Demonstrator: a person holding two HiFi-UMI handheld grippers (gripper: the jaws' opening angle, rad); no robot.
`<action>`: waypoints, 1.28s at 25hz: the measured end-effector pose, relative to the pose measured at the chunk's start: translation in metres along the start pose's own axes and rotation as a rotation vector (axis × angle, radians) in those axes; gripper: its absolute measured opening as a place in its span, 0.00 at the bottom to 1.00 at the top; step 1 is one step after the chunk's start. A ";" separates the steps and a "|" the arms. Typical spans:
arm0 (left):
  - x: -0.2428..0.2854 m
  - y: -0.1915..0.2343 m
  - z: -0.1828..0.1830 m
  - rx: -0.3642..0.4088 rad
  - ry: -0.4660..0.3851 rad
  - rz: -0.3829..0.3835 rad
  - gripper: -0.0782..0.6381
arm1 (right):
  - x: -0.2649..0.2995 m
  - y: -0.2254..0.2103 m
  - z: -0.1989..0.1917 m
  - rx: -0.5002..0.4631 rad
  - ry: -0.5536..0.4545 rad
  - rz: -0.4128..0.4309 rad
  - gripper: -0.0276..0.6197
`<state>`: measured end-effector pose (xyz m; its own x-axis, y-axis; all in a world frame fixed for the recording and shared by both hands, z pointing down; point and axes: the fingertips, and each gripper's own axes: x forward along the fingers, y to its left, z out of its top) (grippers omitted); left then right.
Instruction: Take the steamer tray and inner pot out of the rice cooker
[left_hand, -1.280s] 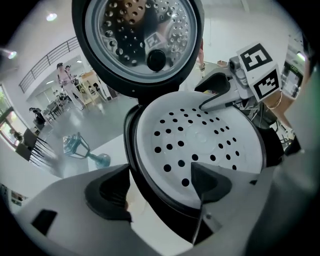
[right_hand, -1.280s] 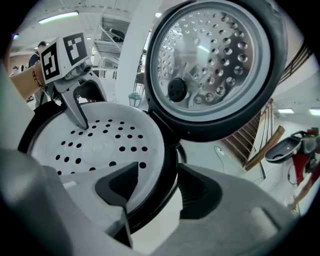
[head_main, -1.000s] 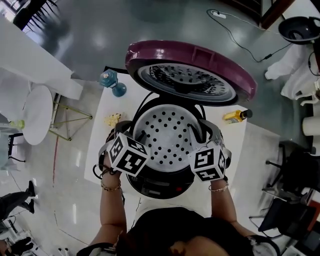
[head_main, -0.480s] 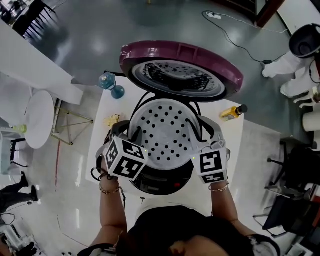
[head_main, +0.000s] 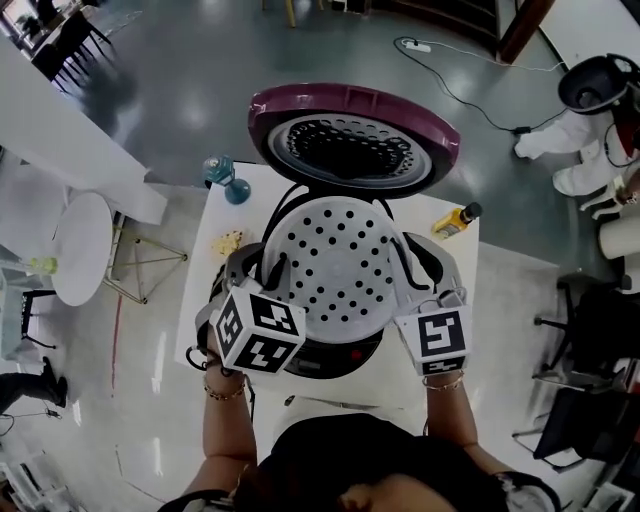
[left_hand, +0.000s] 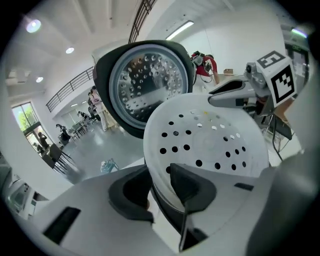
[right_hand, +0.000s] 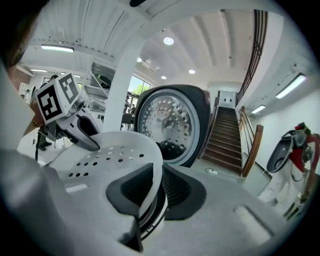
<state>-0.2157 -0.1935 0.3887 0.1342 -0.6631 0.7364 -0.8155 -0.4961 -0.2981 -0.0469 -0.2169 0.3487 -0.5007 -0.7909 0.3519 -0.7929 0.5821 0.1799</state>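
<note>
The white perforated steamer tray (head_main: 335, 262) hangs above the black rice cooker body (head_main: 322, 362), whose purple lid (head_main: 350, 140) stands open behind. My left gripper (head_main: 264, 272) grips the tray's left rim and my right gripper (head_main: 412, 268) its right rim; both pairs of jaws are still closing with the rim between the pads. In the left gripper view the tray (left_hand: 210, 140) runs between the dark pads of my left gripper (left_hand: 160, 187). In the right gripper view a metal rim (right_hand: 150, 216) shows just under the tray (right_hand: 107, 152); I cannot tell whether it is the inner pot.
The cooker stands on a white table (head_main: 232, 300). On it lie a teal object (head_main: 226, 178) at the back left, a small yellowish thing (head_main: 226, 241) and a yellow bottle (head_main: 452, 219) at the back right. A round white side table (head_main: 80, 245) stands to the left.
Both grippers have risen with the steamer tray, which has come up out of the cooker and now looks larger and closer. The lid has stayed open.
</note>
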 end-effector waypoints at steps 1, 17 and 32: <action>-0.005 -0.003 0.003 -0.001 -0.022 -0.007 0.27 | -0.006 -0.002 0.002 0.007 -0.012 -0.017 0.14; -0.079 -0.080 0.052 0.069 -0.221 -0.052 0.27 | -0.121 -0.036 0.004 0.063 -0.121 -0.163 0.11; -0.083 -0.231 0.085 -0.024 -0.211 -0.150 0.32 | -0.188 -0.124 -0.058 0.090 -0.057 0.130 0.10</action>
<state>0.0095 -0.0718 0.3451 0.3672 -0.6865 0.6277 -0.7903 -0.5861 -0.1787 0.1653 -0.1292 0.3134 -0.6182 -0.7209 0.3133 -0.7468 0.6630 0.0519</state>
